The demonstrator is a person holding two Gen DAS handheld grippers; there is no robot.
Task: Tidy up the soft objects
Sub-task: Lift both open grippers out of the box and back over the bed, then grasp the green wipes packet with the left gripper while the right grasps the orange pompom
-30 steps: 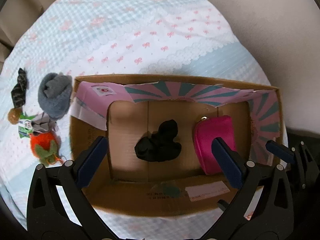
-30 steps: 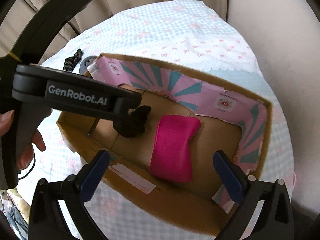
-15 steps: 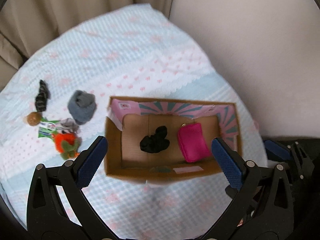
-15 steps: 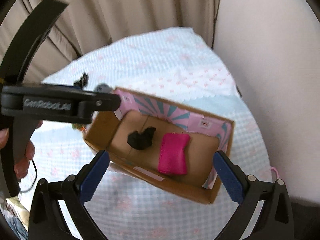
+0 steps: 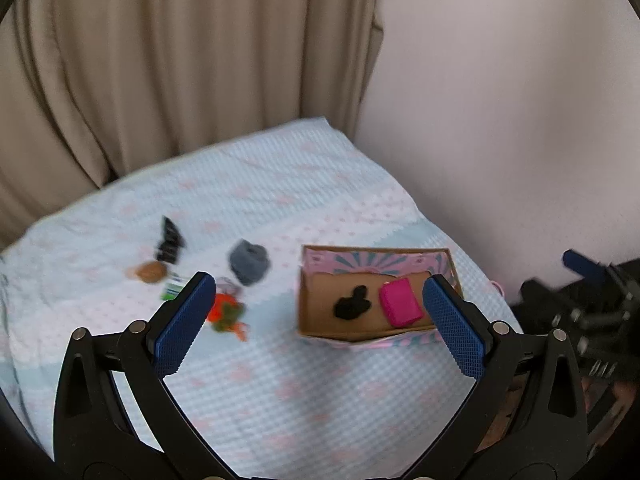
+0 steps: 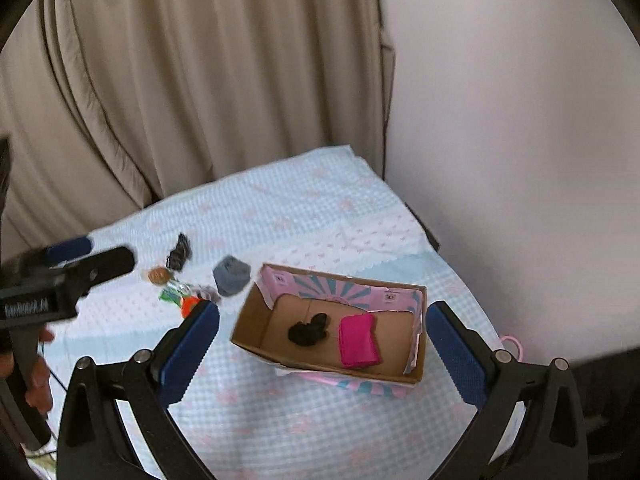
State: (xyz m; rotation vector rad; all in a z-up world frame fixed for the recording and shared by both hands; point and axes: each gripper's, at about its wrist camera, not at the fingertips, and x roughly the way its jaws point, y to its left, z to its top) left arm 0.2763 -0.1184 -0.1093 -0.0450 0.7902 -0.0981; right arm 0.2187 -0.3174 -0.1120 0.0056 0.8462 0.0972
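A cardboard box (image 5: 320,330) (image 6: 248,316) with pink and teal flaps stands on the bed. Inside lie a black fabric piece (image 5: 352,304) (image 6: 310,330) and a pink pouch (image 5: 400,306) (image 6: 358,342). Left of the box lie a grey rolled sock (image 5: 248,262) (image 6: 231,274), an orange plush (image 5: 226,312) (image 6: 187,305), a brown ball (image 5: 151,272) (image 6: 158,275) and a dark patterned piece (image 5: 170,238) (image 6: 179,256). My left gripper (image 5: 320,326) and right gripper (image 6: 322,352) are both open and empty, high above the bed.
The bed has a light blue and white cover (image 5: 280,392). Beige curtains (image 5: 180,60) hang behind it and a plain wall (image 5: 500,100) runs along its right side. A green and white packet (image 5: 173,287) lies beside the plush.
Both grippers have pulled far up and back from the box, so it looks much smaller. The curtains and wall have come into view. The objects have not moved.
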